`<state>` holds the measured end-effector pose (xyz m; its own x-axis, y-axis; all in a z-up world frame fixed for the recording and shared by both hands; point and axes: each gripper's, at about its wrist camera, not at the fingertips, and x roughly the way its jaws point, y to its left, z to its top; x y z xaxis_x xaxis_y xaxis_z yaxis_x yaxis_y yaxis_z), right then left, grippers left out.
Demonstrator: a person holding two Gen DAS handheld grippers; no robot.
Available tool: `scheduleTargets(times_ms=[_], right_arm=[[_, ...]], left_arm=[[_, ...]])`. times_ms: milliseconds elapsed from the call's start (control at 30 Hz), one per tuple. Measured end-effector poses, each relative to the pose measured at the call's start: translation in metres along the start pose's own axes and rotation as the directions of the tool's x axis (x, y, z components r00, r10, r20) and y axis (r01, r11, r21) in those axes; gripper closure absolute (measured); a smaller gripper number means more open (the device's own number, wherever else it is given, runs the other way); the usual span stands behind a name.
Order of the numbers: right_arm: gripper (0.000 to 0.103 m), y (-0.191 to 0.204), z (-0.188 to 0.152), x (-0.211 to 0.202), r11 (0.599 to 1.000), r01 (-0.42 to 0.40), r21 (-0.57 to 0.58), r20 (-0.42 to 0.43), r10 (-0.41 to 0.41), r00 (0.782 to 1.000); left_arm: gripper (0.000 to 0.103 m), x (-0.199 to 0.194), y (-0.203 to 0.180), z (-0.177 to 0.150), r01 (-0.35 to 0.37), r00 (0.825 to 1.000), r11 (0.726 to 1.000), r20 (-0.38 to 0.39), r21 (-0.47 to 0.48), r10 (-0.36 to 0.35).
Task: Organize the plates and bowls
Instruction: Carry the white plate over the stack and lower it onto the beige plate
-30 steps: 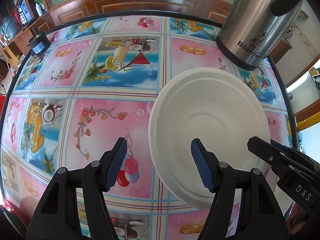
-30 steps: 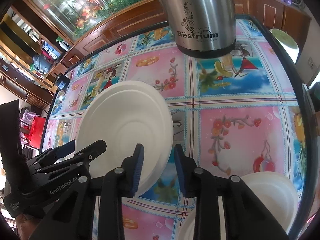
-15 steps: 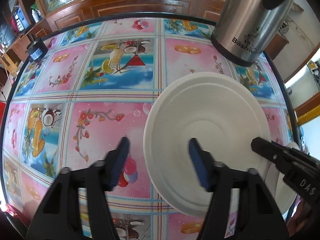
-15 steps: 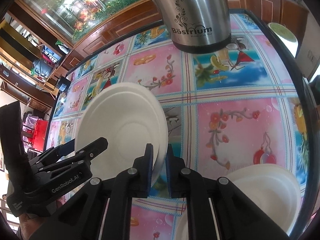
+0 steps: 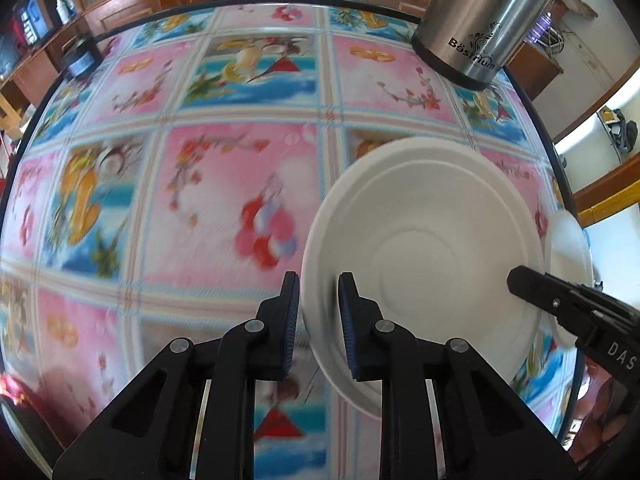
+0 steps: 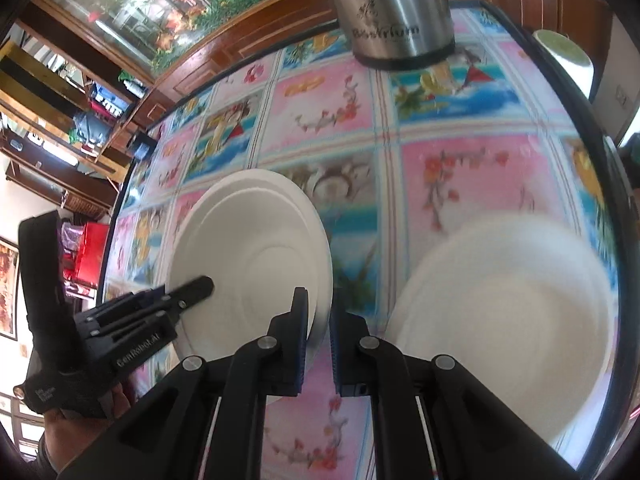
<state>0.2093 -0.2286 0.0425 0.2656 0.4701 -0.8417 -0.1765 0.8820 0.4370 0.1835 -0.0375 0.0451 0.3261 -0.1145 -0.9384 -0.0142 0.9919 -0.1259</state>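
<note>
The left hand-held gripper (image 5: pixel 319 312) pinches the left rim of a white plate (image 5: pixel 424 256) between its blue pads, and the right hand-held gripper (image 6: pixel 319 330) pinches the opposite rim of the same plate, so the plate hangs tilted between the two, apparently lifted off the table (image 5: pixel 240 184). Just to the right of it, nearer the right hand-held gripper, a second white dish (image 6: pixel 500 320) sits on the table; plate or bowl I cannot tell through the blur. A steel flask (image 6: pixel 392 8) stands well beyond. Stacking likely means carrying the held plate rightward over that dish
</note>
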Motion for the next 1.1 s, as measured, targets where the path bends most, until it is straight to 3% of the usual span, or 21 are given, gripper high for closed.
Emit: scheduleTargets(times_ms=[200,467,633,800,1100], right_arm=[[0.095,0.031,-0.032,-0.005,0.999,-0.002,-0.045,-0.031,0.001,1.0],[0.095,0.05,-0.061,0.004,0.999,0.004,-0.044,-0.073,-0.007,0.997],[0.095,0.057,-0.077,0.003,0.999,-0.012,-0.029,-0.083,0.01,0.997],[0.095,0.068,-0.093,-0.001,0.999,-0.014,-0.029,-0.083,0.011,0.996],[0.095,0.124,-0.103,-0.013,0.992,-0.043,-0.114,-0.062,0.036,0.997]], left_arm=[[0.084,-0.019,0.019,-0.037,-0.01,1.0,1.0,-0.013,-0.02,0.01],[0.084,-0.022,0.041,-0.075,0.053,0.995,0.997,-0.082,-0.06,-0.058],[0.09,-0.028,0.056,-0.089,0.078,0.991,0.994,-0.101,-0.077,-0.085],[0.091,-0.05,0.059,-0.102,0.056,0.996,0.998,-0.074,-0.034,-0.058],[0.091,-0.1,0.098,-0.118,0.023,1.0,0.997,0.0,-0.07,-0.023]])
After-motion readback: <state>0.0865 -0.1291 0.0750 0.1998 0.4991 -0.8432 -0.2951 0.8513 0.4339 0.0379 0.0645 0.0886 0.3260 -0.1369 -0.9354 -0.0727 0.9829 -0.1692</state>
